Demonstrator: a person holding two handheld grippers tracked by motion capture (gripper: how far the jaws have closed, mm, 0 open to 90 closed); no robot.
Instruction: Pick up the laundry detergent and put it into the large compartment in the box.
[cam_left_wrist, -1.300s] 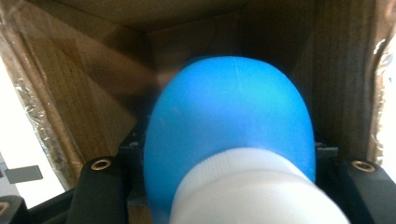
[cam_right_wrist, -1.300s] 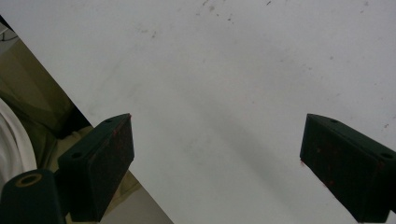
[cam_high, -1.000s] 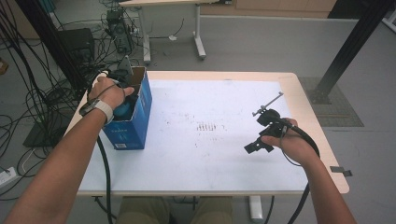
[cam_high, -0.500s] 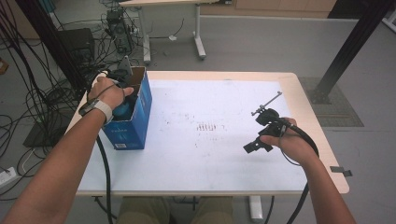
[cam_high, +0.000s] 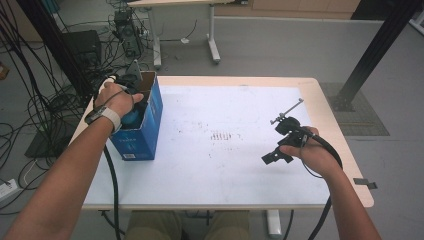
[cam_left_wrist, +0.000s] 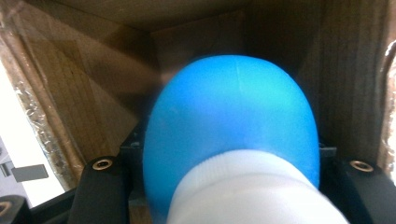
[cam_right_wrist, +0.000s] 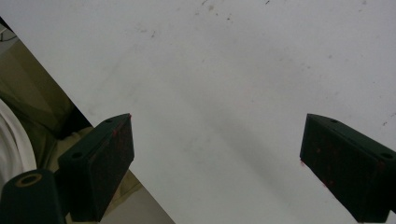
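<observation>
Left gripper (cam_high: 131, 102) down inside open-topped blue cardboard box (cam_high: 150, 131) at table's left edge, jaws clamped on round blue object with white ribbed neck (cam_left_wrist: 231, 135), likely a bulb or small bottle. Object deep in box, brown inner walls close on both sides in left gripper view; touching the floor or not, can't tell. Step in hand, by the look of it: either placing object into box or lifting it out. Next move calls for a straight vertical path, no tilt, to avoid snagging jaws on box rim or dragging the light box along. Tight clearance inside box; box sits right at table edge, so sideways push risks tipping it off. Right gripper (cam_high: 275, 151) idle over white tabletop (cam_high: 225, 165), jaws spread wide, nothing between. Plenty of open table between box and right hand.
</observation>
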